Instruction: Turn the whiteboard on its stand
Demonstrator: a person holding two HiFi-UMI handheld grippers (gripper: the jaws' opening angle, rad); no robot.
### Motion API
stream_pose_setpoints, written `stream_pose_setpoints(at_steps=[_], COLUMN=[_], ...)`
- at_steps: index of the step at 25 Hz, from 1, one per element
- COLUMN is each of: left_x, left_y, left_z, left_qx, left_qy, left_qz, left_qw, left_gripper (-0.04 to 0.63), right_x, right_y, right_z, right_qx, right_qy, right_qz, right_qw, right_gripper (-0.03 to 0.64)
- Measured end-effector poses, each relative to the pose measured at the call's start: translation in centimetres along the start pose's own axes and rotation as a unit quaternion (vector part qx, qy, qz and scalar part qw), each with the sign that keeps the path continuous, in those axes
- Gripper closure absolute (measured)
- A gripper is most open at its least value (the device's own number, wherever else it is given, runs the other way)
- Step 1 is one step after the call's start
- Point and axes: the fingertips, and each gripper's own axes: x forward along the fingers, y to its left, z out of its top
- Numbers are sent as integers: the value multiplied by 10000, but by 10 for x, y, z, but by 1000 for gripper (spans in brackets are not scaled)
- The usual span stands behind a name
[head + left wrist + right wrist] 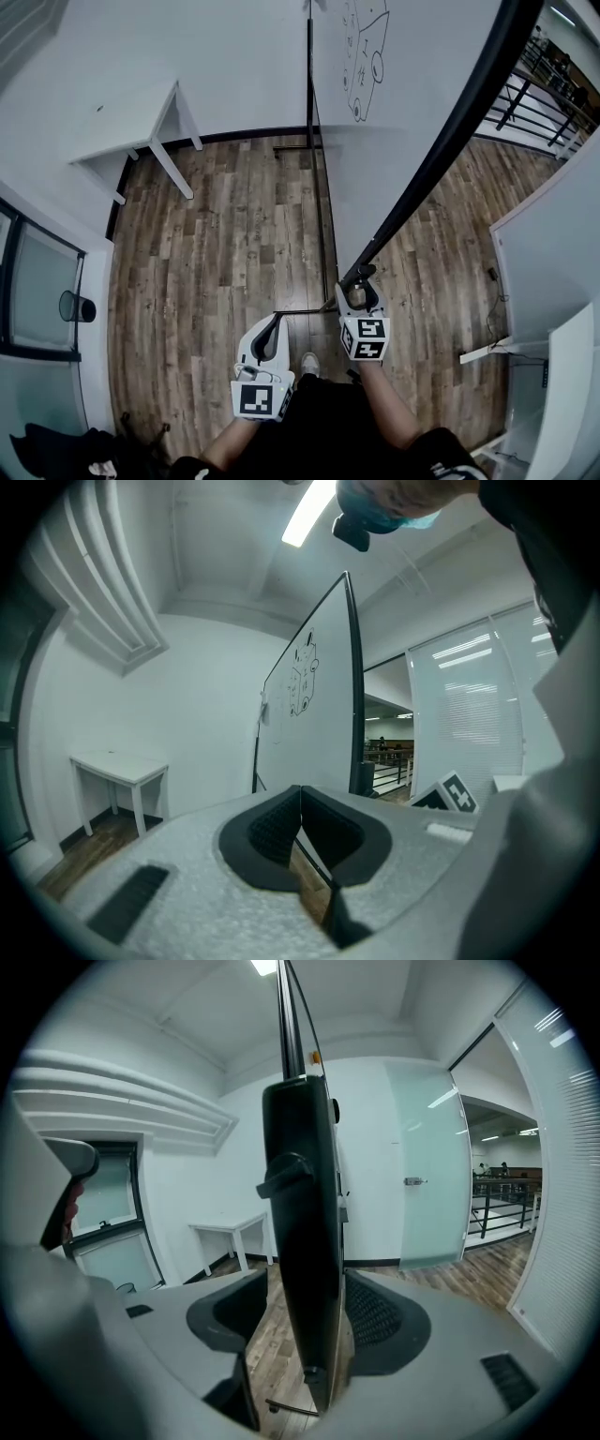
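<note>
Whiteboard (302,1194) edge between right hand-held gripper's (305,1283) parted jaws, its view only; left hand-held gripper (300,794) closed.

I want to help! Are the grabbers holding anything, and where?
Nothing is gripped. The right gripper stands open around the black frame edge of the big white whiteboard; the left gripper is shut, empty.

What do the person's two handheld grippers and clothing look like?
The left gripper and right gripper are speckled light-grey shells with black ribbed jaw pads; each carries a cube of black-and-white square markers. The person wears dark clothes, forearms uncovered.
</note>
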Motion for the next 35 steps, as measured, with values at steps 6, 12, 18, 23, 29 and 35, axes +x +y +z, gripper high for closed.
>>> stream_pose_setpoints(at_steps=[6,12,18,23,29,35], left_x=[6,10,7,-5,-16,-35], left_y=[2,8,14,21,25,28], left_z=[-8,-10,-9,-10,-10,-5], left_qx=[-40,-102,-137,-172,-275,-294], left_qy=[145,158,101,98,32,0], left_qz=[23,100,166,223,253,199], left_qw=[9999,9998,9997,9996,9993,9994], left_gripper=[578,578,578,578,578,578], right_x=[26,44,52,50,49,40], right_y=[-5,-7,-9,-8,-7,-2], right_z=[-4,-6,-9,-8,-8,-8], right_qx=[-51,-89,-106,-245,-378,-452], right_qy=[105,180,219,106,89,106], right_qz=[-11,-20,-164,-297,-341,-354], right_qw=[9999,9998,9996,9992,9987,9983], right_gripper=[390,391,427,456,462,463])
